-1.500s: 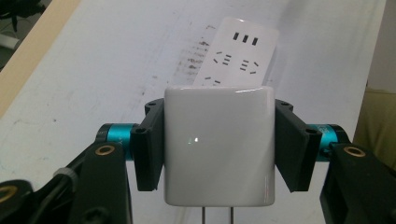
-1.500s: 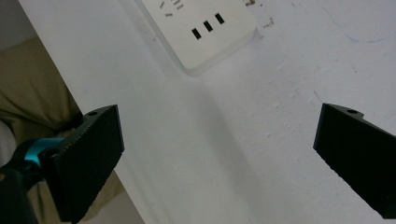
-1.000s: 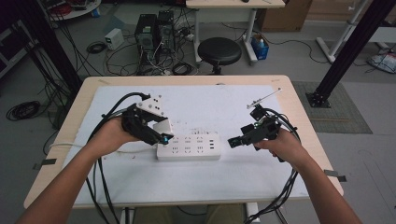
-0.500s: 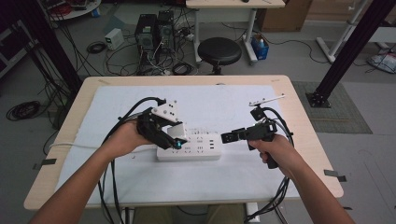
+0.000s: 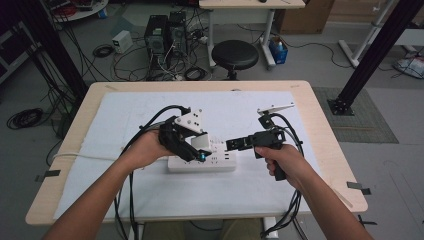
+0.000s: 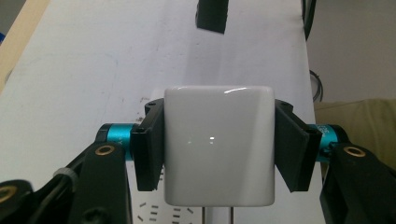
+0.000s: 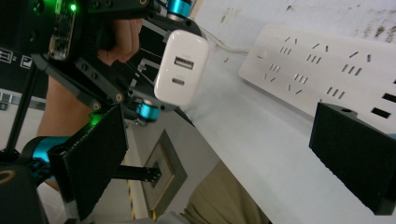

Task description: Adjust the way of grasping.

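Your left gripper (image 6: 217, 154) has its two black fingers (image 6: 149, 144) squeezed tight on the sides of a white charger (image 6: 218, 144), so the charger cannot slip or turn. You hold it just above the white power strip (image 5: 212, 161) that lies in the middle of the desk (image 5: 320, 115), on a white sheet (image 5: 125, 115). Two thin metal prongs (image 6: 217, 215) stick out of the charger's bottom and point down at the strip. That looks like the reason you hold it this way: the prongs have to go straight into the little slots. The slots you want seem to be near the left end of the strip, right under the charger. From the right gripper's side you can see the charger's two small ports facing out. Your right gripper (image 7: 224, 149) has its fingers (image 7: 93, 158) wide open with nothing between them. It hangs just to the right of the charger, over the strip. It may be there to press down on the strip so it stays put when you push. Keep the charger straight, or the prongs may miss the slots.
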Demonstrator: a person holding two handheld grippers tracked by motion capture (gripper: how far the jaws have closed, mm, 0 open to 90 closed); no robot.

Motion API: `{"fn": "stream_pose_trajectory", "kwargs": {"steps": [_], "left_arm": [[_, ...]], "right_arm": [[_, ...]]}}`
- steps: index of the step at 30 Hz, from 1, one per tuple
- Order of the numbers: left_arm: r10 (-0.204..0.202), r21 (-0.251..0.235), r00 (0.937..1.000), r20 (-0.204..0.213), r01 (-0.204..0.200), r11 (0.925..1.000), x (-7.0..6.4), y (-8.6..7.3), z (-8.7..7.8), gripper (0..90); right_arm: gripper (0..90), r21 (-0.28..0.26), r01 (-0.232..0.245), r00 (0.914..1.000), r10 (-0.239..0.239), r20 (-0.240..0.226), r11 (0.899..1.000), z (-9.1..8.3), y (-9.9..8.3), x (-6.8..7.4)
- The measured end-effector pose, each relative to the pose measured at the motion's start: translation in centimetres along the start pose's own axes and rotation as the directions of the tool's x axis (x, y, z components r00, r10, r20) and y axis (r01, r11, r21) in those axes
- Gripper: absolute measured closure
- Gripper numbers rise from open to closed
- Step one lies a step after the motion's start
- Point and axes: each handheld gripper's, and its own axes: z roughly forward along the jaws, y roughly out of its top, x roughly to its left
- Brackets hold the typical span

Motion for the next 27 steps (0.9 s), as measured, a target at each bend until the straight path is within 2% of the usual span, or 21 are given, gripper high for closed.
{"fn": "stream_pose_trajectory", "kwargs": {"steps": [8, 16, 19, 21, 25, 27], "left_arm": [[0.020, 0.000, 0.9997, 0.013, -0.020, 0.9998, -0.1, 0.6, 0.8, 42.4], [0.028, -0.005, 0.9996, 0.002, -0.028, 0.9996, -0.3, 0.8, 1.3, 42.4], [0.032, -0.011, 0.9995, 0.005, -0.032, 0.9994, -0.3, 0.9, 1.7, 42.4], [0.031, -0.024, 0.9995, 0.005, -0.031, 0.9992, -0.3, 0.9, 1.9, 42.4], [0.024, -0.053, 0.9997, 0.011, -0.023, 0.9983, -0.3, 0.8, 2.1, 42.4], [0.034, -0.052, 0.9994, 0.011, -0.033, 0.9981, -0.2, 0.8, 2.2, 42.4]], "right_arm": [[3.8, 0.003, -0.019, 0.9998, 0.019, -0.003, 1.000, 0.7, 0.4, 0.1], [5.7, 0.024, -0.043, 0.9990, 0.043, -0.008, 0.999, 1.0, 0.6, 0.1], [8.2, 0.026, -0.048, 0.9988, 0.048, -0.010, 0.999, 1.3, 0.7, 0.1], [16.0, 0.026, -0.046, 0.9989, 0.046, -0.007, 0.999, 1.4, 0.8, 0.1], [19.0, 0.022, -0.066, 0.9976, 0.066, -0.019, 0.998, 1.6, 1.0, 0.0], [19.2, 0.026, -0.068, 0.9974, 0.069, -0.019, 0.997, 1.8, 1.0, 0.0]]}}
